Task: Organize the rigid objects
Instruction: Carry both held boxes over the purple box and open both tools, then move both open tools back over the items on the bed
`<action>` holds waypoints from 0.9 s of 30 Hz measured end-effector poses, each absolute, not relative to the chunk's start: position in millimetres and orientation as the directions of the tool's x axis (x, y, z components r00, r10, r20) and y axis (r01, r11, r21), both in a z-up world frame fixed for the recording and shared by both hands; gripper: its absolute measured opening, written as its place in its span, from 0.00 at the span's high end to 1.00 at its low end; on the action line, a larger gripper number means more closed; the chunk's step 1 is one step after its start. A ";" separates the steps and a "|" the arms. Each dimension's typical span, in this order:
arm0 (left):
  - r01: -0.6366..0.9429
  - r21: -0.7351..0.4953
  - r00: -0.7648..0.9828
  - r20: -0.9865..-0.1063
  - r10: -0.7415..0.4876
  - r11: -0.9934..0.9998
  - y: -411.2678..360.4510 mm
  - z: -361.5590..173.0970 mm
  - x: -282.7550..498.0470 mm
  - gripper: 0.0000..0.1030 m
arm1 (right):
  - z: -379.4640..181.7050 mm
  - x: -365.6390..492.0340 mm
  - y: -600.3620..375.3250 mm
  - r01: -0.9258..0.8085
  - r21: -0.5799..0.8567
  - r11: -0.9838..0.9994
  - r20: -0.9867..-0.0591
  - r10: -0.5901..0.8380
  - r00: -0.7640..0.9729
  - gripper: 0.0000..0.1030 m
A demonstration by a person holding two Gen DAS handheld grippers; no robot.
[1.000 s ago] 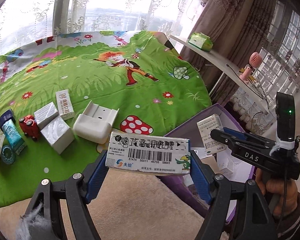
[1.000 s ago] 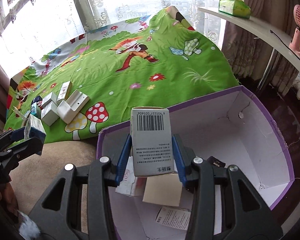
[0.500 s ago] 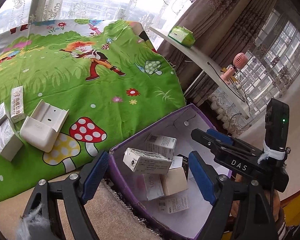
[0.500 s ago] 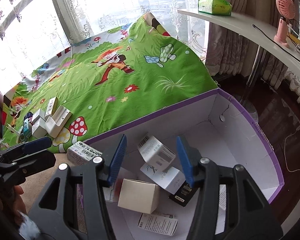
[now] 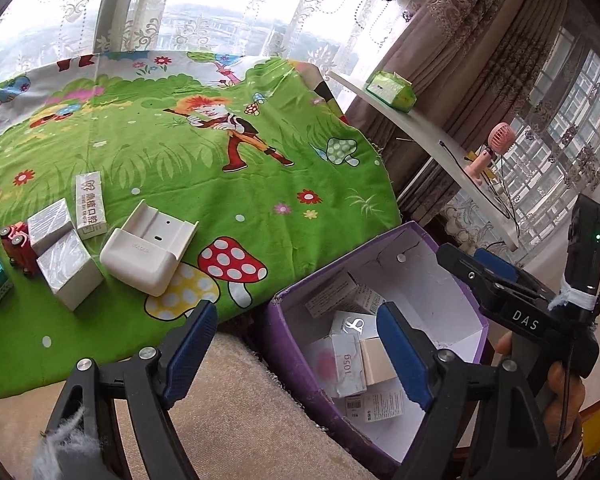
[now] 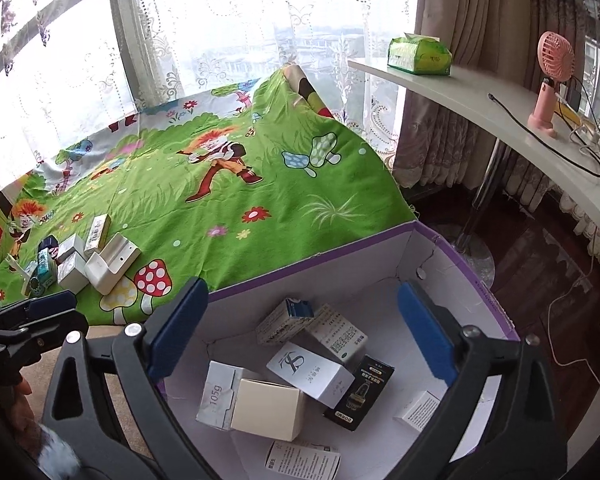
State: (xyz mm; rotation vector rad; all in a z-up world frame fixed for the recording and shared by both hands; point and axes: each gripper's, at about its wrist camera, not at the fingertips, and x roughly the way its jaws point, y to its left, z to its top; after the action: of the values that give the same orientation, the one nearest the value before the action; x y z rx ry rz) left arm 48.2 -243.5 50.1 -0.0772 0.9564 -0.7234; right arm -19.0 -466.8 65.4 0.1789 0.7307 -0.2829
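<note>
Two blue-padded black grippers, the left gripper (image 5: 296, 350) and the right gripper (image 6: 302, 326), are hovering with jaws spread wide and empty, while small cardboard cartons (image 6: 310, 374) are lying below them inside the purple-rimmed white cardboard box (image 6: 486, 294)
</note>
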 end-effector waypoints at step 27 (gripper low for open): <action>0.174 -0.288 0.632 -0.701 -0.331 0.942 -54.4 46.7 54.2 0.20 | 58.8 5.7 -359.6 0.019 0.114 0.993 -0.663 0.062 0.746 0.01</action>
State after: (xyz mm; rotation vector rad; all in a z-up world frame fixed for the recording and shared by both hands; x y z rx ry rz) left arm 54.2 -54.4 46.7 -0.2013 0.8392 -0.2909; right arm 5.7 -359.6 58.8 0.1160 0.7287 0.0235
